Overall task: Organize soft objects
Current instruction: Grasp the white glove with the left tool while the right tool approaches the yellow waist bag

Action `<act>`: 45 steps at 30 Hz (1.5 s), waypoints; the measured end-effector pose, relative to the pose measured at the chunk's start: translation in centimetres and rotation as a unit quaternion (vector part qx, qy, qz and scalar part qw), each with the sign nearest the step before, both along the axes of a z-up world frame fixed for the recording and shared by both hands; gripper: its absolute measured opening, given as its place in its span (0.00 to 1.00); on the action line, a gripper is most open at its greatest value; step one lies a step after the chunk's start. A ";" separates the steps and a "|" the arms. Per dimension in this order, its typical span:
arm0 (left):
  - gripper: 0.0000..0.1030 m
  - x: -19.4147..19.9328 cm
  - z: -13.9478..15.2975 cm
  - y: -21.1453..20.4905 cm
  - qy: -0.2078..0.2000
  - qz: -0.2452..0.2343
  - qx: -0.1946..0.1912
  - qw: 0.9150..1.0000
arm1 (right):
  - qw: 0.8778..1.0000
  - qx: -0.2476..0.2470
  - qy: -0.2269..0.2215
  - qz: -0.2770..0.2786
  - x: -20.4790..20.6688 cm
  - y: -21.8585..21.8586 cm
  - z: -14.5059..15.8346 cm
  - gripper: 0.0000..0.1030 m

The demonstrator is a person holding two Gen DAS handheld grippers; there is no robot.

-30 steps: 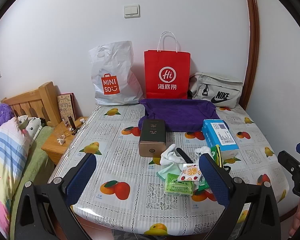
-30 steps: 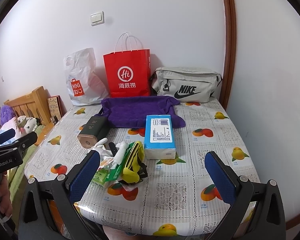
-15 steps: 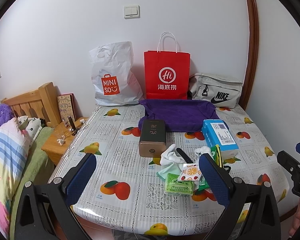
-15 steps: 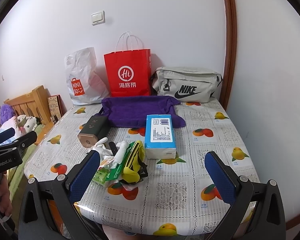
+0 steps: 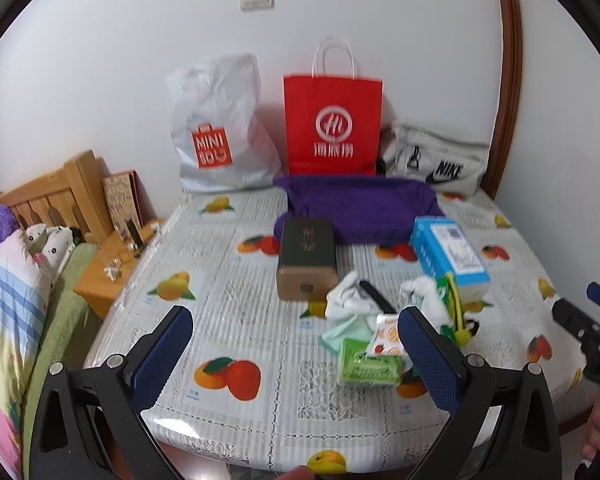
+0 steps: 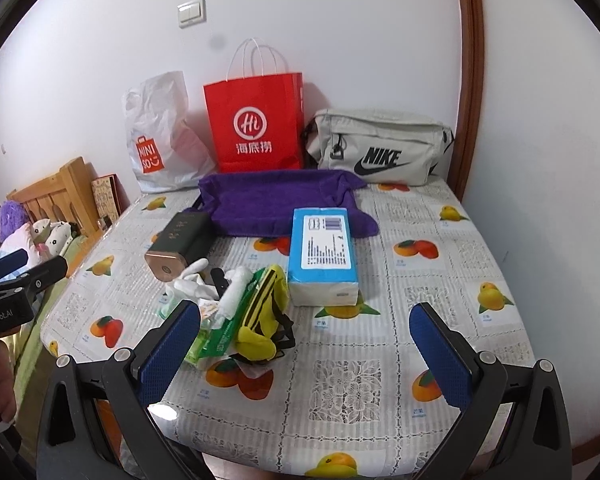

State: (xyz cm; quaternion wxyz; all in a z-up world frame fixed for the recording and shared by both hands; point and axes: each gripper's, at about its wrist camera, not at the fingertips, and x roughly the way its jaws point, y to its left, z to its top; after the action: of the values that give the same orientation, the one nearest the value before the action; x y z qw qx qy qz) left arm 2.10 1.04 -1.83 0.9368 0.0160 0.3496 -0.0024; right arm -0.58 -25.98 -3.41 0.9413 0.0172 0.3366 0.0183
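Observation:
A purple towel (image 6: 276, 200) lies at the back of the table, also in the left wrist view (image 5: 360, 204). A blue tissue pack (image 6: 324, 256) lies in front of it. A pile sits mid-table: white cloth (image 5: 348, 292), green tissue packet (image 5: 370, 368), yellow pouch (image 6: 264, 312) and a rolled white cloth (image 6: 234, 292). A dark box with a gold end (image 5: 306, 258) lies left of the pile. My left gripper (image 5: 296, 344) is open and empty above the table's near edge. My right gripper (image 6: 306, 344) is open and empty, right of the pile.
A white Miniso bag (image 5: 220, 128), a red paper bag (image 5: 334, 120) and a grey Nike bag (image 6: 380, 152) stand against the back wall. A wooden nightstand (image 5: 108, 272) and a bed with pillows (image 5: 8, 288) lie to the left. The table has a fruit-print cover (image 6: 420, 280).
Both grippers have moved slightly closer to the table; the view has shifted a little. Nothing on the table has moved.

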 end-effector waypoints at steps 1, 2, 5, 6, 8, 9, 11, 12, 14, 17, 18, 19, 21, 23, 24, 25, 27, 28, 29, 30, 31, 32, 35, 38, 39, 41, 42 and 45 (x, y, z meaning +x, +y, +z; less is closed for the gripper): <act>1.00 0.3 -0.5 0.0 0.008 -0.002 -0.001 1.000 | 1.000 0.002 0.002 0.000 0.2 -0.1 -0.3 1.00; 1.00 0.6 -1.1 0.1 0.018 -0.003 -0.005 1.000 | 1.000 0.005 0.006 0.000 0.4 -0.2 -0.7 1.00; 1.00 1.5 -3.0 0.2 0.043 -0.012 -0.020 0.999 | 1.000 0.014 0.019 0.004 1.3 -0.6 -1.9 1.00; 1.00 1.8 -3.5 0.1 0.048 -0.015 -0.025 0.998 | 1.000 0.015 0.023 0.006 1.6 -0.6 -2.3 1.00; 0.99 1.9 -4.3 0.0 0.052 -0.022 -0.033 0.998 | 0.999 0.014 0.030 0.009 2.1 -0.7 -3.0 1.00; 0.99 2.0 -4.7 -0.2 0.055 -0.026 -0.037 0.997 | 0.999 0.013 0.035 0.010 2.5 -0.6 -3.5 1.00; 0.99 2.4 -5.6 -0.7 0.056 -0.038 -0.040 0.997 | 0.999 0.012 0.042 0.012 2.9 -0.7 -4.2 1.00; 0.99 2.5 -5.8 -0.8 0.058 -0.043 -0.039 0.997 | 0.999 0.012 0.046 0.014 3.1 -0.7 -4.5 1.00; 0.99 3.2 -6.7 -1.3 0.068 -0.056 -0.036 0.995 | 0.998 0.012 0.055 0.016 3.6 -0.6 -5.4 1.00; 0.99 4.4 -8.1 -1.7 0.081 -0.058 -0.022 0.995 | 0.997 0.009 0.069 0.018 4.3 -0.6 -6.7 1.00; 0.99 5.0 -8.6 -1.8 0.084 -0.057 -0.020 0.995 | 0.997 0.009 0.073 0.019 4.5 -0.6 -7.0 1.00; 0.99 5.5 -8.9 -1.7 0.087 -0.055 -0.021 0.994 | 0.997 0.009 0.077 0.019 4.7 -0.6 -7.4 1.00; 0.94 6.8 -9.6 -1.6 0.094 -0.050 -0.029 0.994 | 0.996 0.010 0.083 0.019 5.2 -0.7 -8.1 1.00; 0.91 7.9 -10.2 -1.6 0.095 -0.050 -0.038 0.994 | 0.996 0.013 0.088 0.019 5.7 -0.8 -8.6 1.00; 0.91 8.5 -10.5 -1.7 0.095 -0.052 -0.041 0.993 | 0.996 0.016 0.090 0.020 5.9 -0.8 -8.9 1.00; 0.90 8.9 -10.7 -1.8 0.095 -0.055 -0.043 0.993 | 0.995 0.018 0.094 0.022 6.1 -0.9 -9.1 1.00; 0.89 10.0 -11.4 -2.1 0.097 -0.065 -0.052 0.992 | 0.995 0.024 0.096 0.027 6.4 -1.0 -9.3 1.00; 0.85 10.5 -11.7 -2.2 0.102 -0.069 -0.055 0.991 | 0.995 0.027 0.094 0.031 6.5 -1.0 -9.4 1.00; 0.83 11.0 -12.1 -2.4 0.107 -0.074 -0.056 0.990 | 0.995 0.029 0.093 0.034 6.6 -1.0 -9.4 1.00; 0.81 11.3 -12.5 -2.6 0.110 -0.077 -0.055 0.989 | 0.995 0.031 0.091 0.038 6.6 -1.0 -9.4 1.00; 0.76 11.7 -12.9 -2.9 0.114 -0.080 -0.054 0.989 | 0.994 0.038 0.089 0.048 6.6 -0.9 -9.4 1.00; 0.69 12.1 -13.2 -3.0 0.118 -0.082 -0.054 0.988 | 0.994 0.043 0.086 0.056 6.6 -0.7 -9.3 1.00; 0.48 12.7 -14.1 -3.3 0.129 -0.093 -0.068 0.985 | 0.991 0.066 0.079 0.079 6.4 -0.3 -9.0 1.00; 0.30 12.9 -14.5 -3.3 0.132 -0.093 -0.082 0.983 | 0.991 0.069 0.079 0.089 6.7 0.4 -9.2 0.98; 0.29 12.8 -14.5 -3.4 0.131 -0.095 -0.084 0.983 | 0.990 0.065 0.082 0.090 7.0 0.8 -9.4 0.95; 0.28 12.7 -14.5 -3.4 0.129 -0.099 -0.080 0.984 | 0.990 0.066 0.085 0.090 7.4 1.0 -9.7 0.88; 0.28 12.7 -14.6 -3.4 0.128 -0.100 -0.078 0.984 | 0.990 0.071 0.087 0.085 7.7 1.1 -9.9 0.85; 0.28 12.7 -14.7 -3.1 0.131 -0.101 -0.085 0.983 | 0.990 0.074 0.095 0.071 8.4 1.1 -10.2 0.76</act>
State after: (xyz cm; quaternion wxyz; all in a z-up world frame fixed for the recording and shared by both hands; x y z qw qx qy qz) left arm 14.76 -2.08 -16.50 0.8759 -0.0290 0.4640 -0.1291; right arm 7.83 -24.92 -13.62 0.8975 0.0648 0.4227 0.1081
